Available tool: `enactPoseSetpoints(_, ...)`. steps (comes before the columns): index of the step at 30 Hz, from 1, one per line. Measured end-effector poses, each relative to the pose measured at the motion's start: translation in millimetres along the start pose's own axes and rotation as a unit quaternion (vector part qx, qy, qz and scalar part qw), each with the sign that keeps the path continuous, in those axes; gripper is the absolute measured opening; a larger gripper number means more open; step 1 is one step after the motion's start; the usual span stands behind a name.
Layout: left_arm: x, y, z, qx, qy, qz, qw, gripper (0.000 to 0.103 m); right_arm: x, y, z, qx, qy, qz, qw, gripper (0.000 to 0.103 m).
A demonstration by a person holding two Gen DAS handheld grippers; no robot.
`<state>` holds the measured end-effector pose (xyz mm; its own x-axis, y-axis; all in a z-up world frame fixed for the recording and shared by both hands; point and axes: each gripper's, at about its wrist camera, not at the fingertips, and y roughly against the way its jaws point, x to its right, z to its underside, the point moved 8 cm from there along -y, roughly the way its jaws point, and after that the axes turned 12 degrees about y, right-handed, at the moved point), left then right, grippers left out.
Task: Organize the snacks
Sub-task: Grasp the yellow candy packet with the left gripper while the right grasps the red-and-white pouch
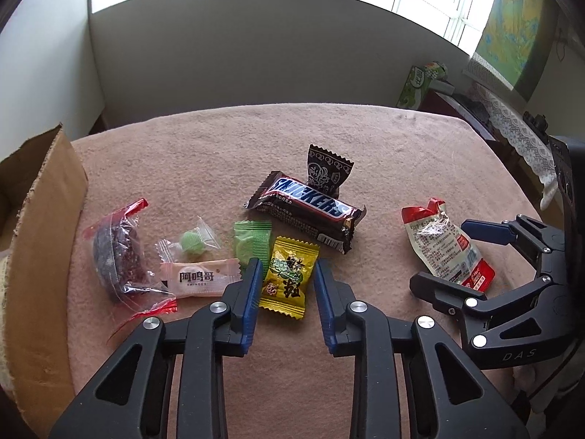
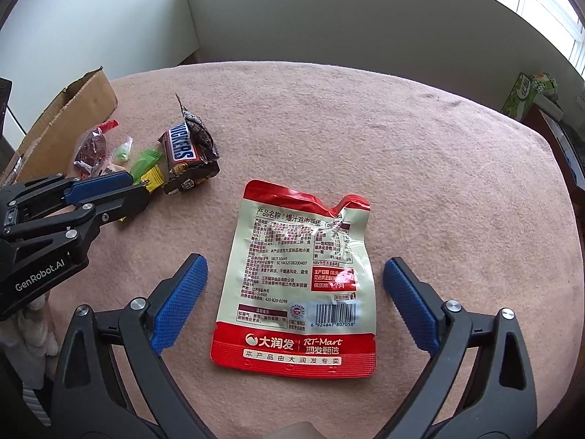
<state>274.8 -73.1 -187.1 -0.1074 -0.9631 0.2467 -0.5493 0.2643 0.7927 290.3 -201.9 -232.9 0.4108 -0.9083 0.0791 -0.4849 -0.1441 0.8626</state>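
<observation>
From my left wrist camera, the left gripper (image 1: 288, 278) sits low over the pink fleece-covered table (image 1: 226, 153), its blue-padded jaws drawn in on either side of a small yellow foil candy packet (image 1: 287, 280). The pads look to be at the packet's edges, though I cannot tell whether they actually press on it. Just left of it lie a green crimped candy wrapper (image 1: 252, 243), a pale pink sachet with black lettering (image 1: 199, 278), a clear wrapper holding a green sweet (image 1: 192, 243) and a clear red-ended bag of dark dried fruit (image 1: 115, 256). Behind the yellow packet rests a brown Snickers bar (image 1: 310, 208), with a dark brown patterned pouch (image 1: 327, 173) standing behind it. A brown cardboard box (image 1: 44, 241) stands at the table's left edge. On the right, the right gripper (image 1: 444, 252) is spread around a red-and-cream snack pouch (image 1: 446, 245).

From my right wrist camera, the right gripper (image 2: 294, 294) is spread wide, with that red-and-cream pouch (image 2: 298, 281) lying flat on the cloth between its blue pads, both pads clear of it. The left gripper (image 2: 140, 190) reaches in from the left at the candy cluster, beside the Snickers bar (image 2: 182, 146) and in front of the cardboard box (image 2: 73, 124).
</observation>
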Motion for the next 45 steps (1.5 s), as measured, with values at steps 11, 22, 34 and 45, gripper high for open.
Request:
enactPoseSetpoints(11, 10, -5, 6, 0.0, -0.035, -0.022, 0.9992, 0.023, 0, 0, 0, -0.001, 0.008, 0.009, 1.0, 0.09)
enactPoseSetpoints(22, 10, -6, 6, -0.001, -0.021, -0.017, 0.9996, 0.022, 12, 20, 9, 0.016, -0.001, 0.0, 1.0, 0.066)
enactPoseSetpoints(34, 9, 2, 7, 0.003, -0.01, -0.011, 0.9999, 0.022, 21, 21, 10, 0.027, -0.038, -0.021, 0.999, 0.06)
enactPoseSetpoints(45, 8, 21, 1, 0.024, -0.002, 0.0, 0.9997, 0.022, 17, 46, 4, 0.047, -0.037, -0.007, 0.998, 0.06)
